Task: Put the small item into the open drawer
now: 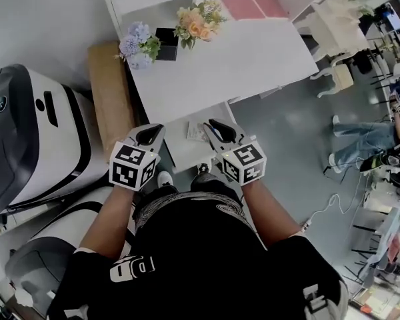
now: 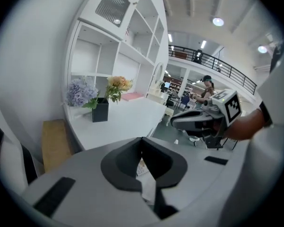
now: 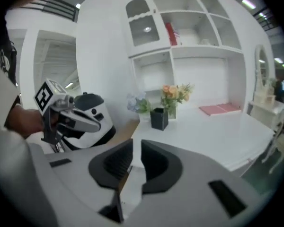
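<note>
An open white drawer (image 1: 187, 153) juts out from under the white table (image 1: 233, 65), right in front of me. A small white printed item (image 1: 196, 131) lies flat in the drawer near the table's edge. My left gripper (image 1: 149, 135) hovers over the drawer's left side with its jaws touching and nothing between them (image 2: 142, 141). The right gripper (image 1: 217, 131) hangs over the drawer's right side. Its jaws (image 3: 137, 148) stand almost together with a slim gap, and nothing is in that gap. Each gripper shows in the other's view: the right one (image 2: 180, 122), the left one (image 3: 102, 122).
A black vase (image 1: 165, 43) with purple and orange flowers stands at the table's back left, pink pads (image 1: 257, 7) behind. A wooden bench (image 1: 110, 95) and a big black-and-white machine (image 1: 33, 132) are on the left. A white chair (image 1: 333, 25) and a person (image 1: 367, 145) are at the right.
</note>
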